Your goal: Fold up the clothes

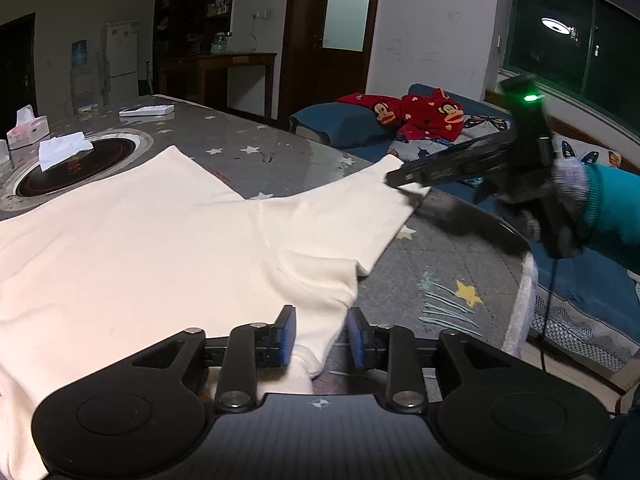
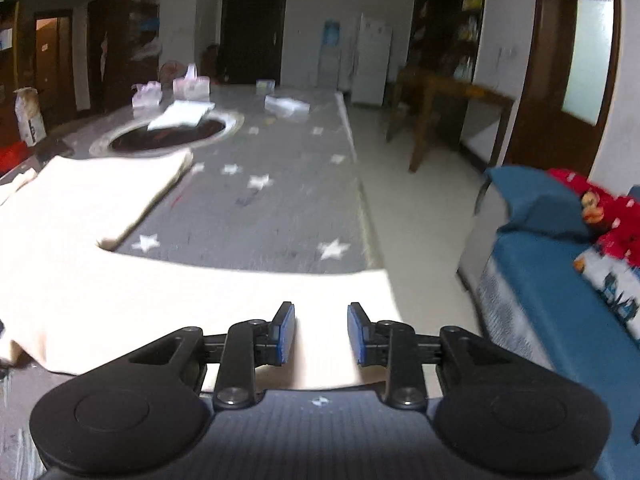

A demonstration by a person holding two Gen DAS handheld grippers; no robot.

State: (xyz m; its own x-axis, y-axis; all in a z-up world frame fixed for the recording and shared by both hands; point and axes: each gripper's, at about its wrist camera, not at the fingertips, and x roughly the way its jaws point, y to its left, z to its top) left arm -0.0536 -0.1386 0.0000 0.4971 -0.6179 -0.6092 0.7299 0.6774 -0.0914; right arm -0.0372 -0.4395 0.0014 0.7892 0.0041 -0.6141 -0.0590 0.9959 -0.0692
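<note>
A cream T-shirt (image 1: 132, 240) lies spread on the grey star-patterned table (image 1: 440, 272). My left gripper (image 1: 321, 334) is open, its blue pads on either side of a bunched fold of the shirt near the table's front edge. In the left wrist view my right gripper (image 1: 404, 184) reaches over the tip of the shirt's sleeve (image 1: 360, 208) at the table's right edge. In the right wrist view the right gripper (image 2: 321, 332) is open over that sleeve (image 2: 240, 300), with cloth lying between and beneath its pads. That view is blurred.
A round dark stove inset (image 1: 76, 164) with white paper on it sits at the table's far left, with tissue packs (image 1: 28, 126) behind. A blue sofa (image 1: 592, 288) with a red monkey-print garment (image 1: 420, 114) stands to the right, past the table edge.
</note>
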